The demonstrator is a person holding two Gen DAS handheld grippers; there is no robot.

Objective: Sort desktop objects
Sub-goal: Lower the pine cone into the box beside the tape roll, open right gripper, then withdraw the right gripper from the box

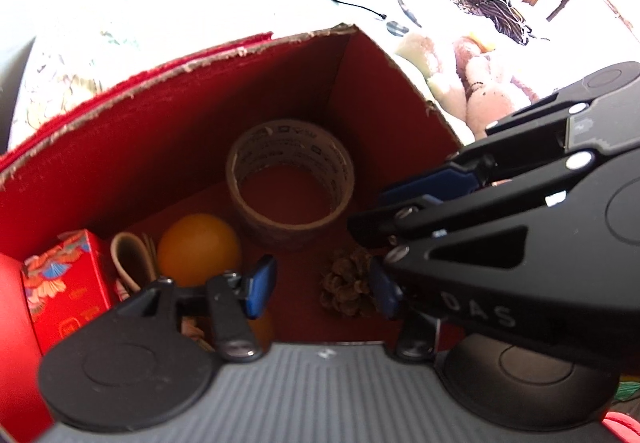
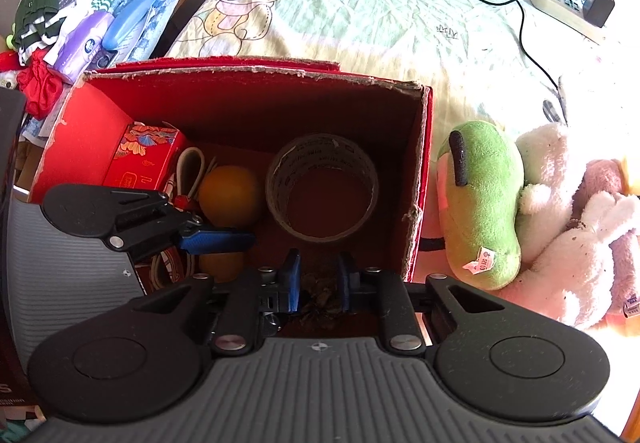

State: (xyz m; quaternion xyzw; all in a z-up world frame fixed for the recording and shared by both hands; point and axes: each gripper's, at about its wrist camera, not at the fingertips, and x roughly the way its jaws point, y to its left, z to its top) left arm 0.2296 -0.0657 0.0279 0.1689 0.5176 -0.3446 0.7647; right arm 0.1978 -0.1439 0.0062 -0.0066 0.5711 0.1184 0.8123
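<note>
The red box (image 2: 256, 111) is matt cardboard with rough, torn rims. The tape roll (image 2: 322, 187) looks like glossy brown plastic on paper. The green toy (image 2: 486, 203) at right is fuzzy plush; the bedsheet (image 2: 360, 15) is creased cloth.

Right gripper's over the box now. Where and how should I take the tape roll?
Grip the tape roll by its wall, coming from above: one finger inside the open core, one outside. It lies flat on the red box floor with the hole facing up. Pick the wall away from the orange crowding its other side.
</note>
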